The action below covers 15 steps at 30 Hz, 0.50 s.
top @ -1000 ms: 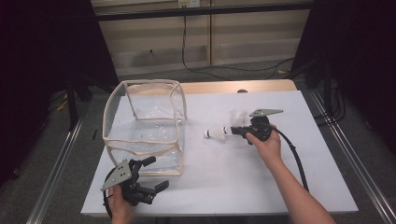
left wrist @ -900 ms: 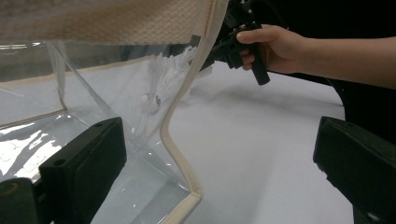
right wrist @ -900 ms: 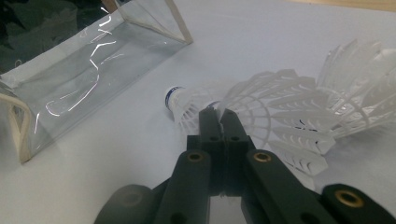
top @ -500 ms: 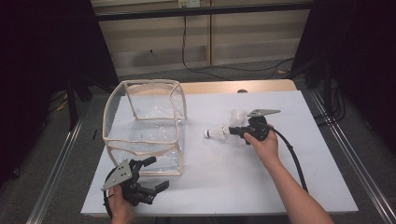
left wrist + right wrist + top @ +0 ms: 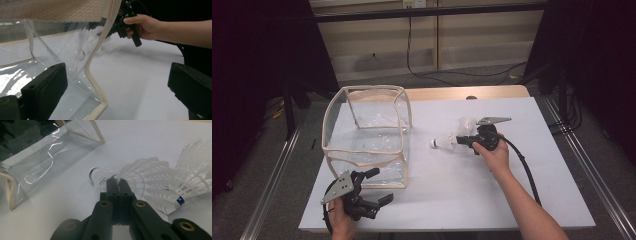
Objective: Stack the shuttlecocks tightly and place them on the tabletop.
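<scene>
A clear plastic bag [image 5: 367, 135] with beige trim stands open-topped on the left of the white table [image 5: 462, 190]. My right gripper [image 5: 458, 141] is shut on the feathers of a white shuttlecock [image 5: 444, 143], held low over the table to the right of the bag. Seen from the right gripper [image 5: 117, 181], the held shuttlecock [image 5: 100, 177] points its cork toward the bag [image 5: 47, 162]. A second shuttlecock [image 5: 172, 195] lies just to the right. My left gripper [image 5: 379, 186] is open near the bag's front corner [image 5: 100, 75], nothing between its jaws [image 5: 117, 85].
More white feathers [image 5: 197, 167] lie beyond the second shuttlecock [image 5: 467, 124]. The right gripper's black cable [image 5: 524, 167] trails along the forearm. The table's front edge runs close to my left hand. Metal rails flank the table on both sides.
Hardly anything: the right gripper with the shuttlecock has edged a touch to the left. The left gripper has stayed put.
</scene>
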Tool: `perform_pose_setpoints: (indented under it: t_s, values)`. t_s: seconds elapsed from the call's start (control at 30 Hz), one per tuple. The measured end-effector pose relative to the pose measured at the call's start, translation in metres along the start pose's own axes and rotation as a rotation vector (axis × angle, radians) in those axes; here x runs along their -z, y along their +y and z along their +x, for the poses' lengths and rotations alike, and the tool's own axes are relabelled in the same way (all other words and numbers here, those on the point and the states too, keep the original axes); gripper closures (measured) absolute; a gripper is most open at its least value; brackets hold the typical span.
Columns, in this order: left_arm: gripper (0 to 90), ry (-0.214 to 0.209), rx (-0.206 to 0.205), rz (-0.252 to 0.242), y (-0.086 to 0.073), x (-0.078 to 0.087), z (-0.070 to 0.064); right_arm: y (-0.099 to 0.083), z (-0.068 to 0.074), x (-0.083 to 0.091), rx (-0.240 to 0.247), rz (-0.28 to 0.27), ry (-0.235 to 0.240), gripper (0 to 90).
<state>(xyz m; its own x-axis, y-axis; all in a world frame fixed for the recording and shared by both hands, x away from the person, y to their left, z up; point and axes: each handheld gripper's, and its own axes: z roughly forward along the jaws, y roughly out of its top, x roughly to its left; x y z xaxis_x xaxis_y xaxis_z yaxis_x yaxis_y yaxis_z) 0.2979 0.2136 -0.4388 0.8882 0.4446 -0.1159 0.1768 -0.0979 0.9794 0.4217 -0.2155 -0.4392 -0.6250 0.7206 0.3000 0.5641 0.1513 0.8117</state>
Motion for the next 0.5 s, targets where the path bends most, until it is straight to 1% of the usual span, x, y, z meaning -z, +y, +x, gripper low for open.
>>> perform_pose_setpoints:
  t_s: [0.5]
  values:
    - [2.8,0.001,-0.004,0.005,-0.0001,0.0002,0.0003,-0.0007,-0.0006,-0.0026,0.001,-0.003,0.006,90.0]
